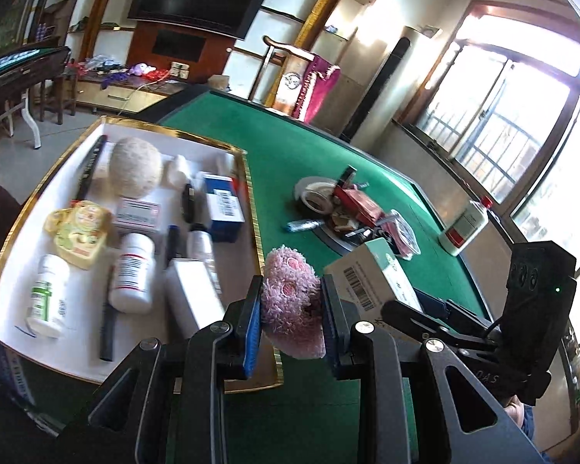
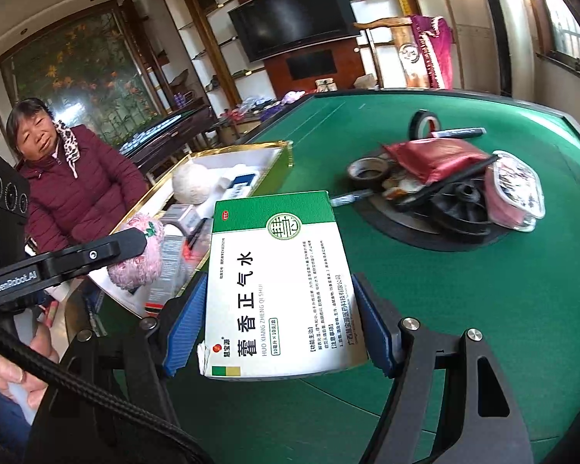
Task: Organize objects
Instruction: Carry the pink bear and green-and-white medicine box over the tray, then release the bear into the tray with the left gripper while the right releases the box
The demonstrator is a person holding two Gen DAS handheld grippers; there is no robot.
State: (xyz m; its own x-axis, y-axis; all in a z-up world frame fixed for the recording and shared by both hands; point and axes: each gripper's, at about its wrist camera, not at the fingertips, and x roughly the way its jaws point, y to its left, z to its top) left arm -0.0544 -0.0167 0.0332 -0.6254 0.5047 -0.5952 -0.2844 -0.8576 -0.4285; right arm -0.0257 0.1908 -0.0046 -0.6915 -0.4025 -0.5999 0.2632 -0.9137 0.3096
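Far left I see the gold-rimmed white tray (image 1: 247, 178), shallow and rectangular, on the green felt table (image 1: 290, 147). It holds two white plastic pill bottles (image 1: 131, 270), a cream yarn ball (image 1: 135, 172), a blue-white carton (image 1: 222, 203), black pens and a yellow pouch (image 1: 79, 232).

My left gripper (image 1: 290, 309) pinches a fuzzy pink plush toy (image 1: 290, 301) between blue ribbed pads, held just over the tray's near right corner.

My right gripper (image 2: 278, 328) clamps a green-and-white cardboard medicine box (image 2: 278, 282), flat, glossy, printed with Chinese text, one near corner torn; it is held above the felt just right of the tray.

Further right, mid-table, there is a loose pile: a tape roll (image 1: 315, 195), a red satin pouch (image 2: 437, 154), a black plastic wheel (image 2: 460, 201) and a clear lidded tub (image 2: 516, 189). At the far edge stands a white jug with a red cap (image 1: 466, 224).
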